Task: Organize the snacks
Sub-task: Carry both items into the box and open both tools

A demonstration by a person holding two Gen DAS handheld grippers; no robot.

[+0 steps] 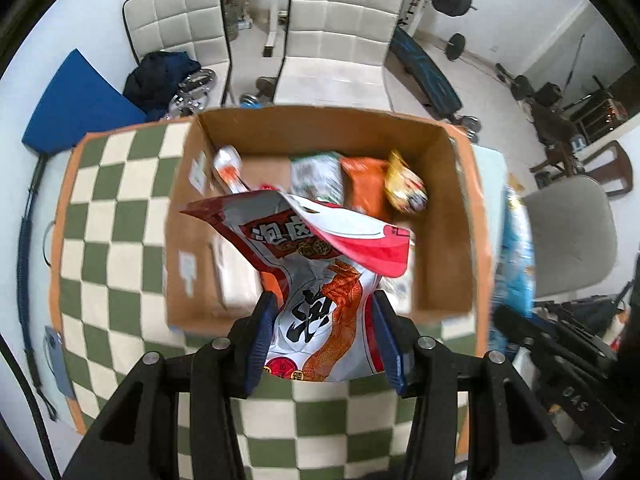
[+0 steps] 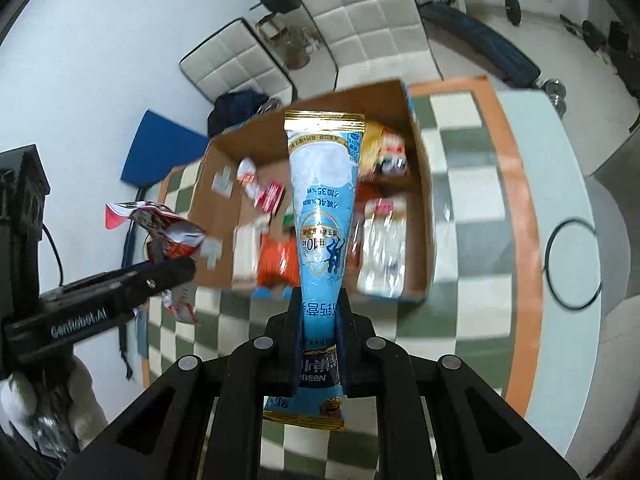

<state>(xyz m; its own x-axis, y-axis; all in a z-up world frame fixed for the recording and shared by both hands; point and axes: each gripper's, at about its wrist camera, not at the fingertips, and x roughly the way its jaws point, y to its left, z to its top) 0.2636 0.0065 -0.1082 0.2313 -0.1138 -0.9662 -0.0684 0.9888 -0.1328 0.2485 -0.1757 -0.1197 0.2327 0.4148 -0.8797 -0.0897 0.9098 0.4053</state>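
My left gripper [image 1: 324,300] is shut on a red and white snack bag [image 1: 320,264] with black characters, held above the near wall of an open cardboard box [image 1: 452,216]. The same bag [image 2: 160,228] and the left gripper's arm show at the left of the right wrist view. My right gripper [image 2: 320,296] is shut on a long light-blue packet with gold ends [image 2: 324,192], which sticks out above the box [image 2: 420,184]. Inside the box lie an orange bag [image 1: 364,188], a yellow bag [image 1: 404,184], a green and white bag [image 1: 316,176] and a clear bag [image 2: 382,248].
The box stands on a green and cream checked cloth [image 1: 112,216] with an orange border over a white table. Behind it are two white padded chairs [image 1: 340,32], a blue mat [image 1: 76,100] and weight equipment. A grey chair [image 1: 568,232] stands to the right.
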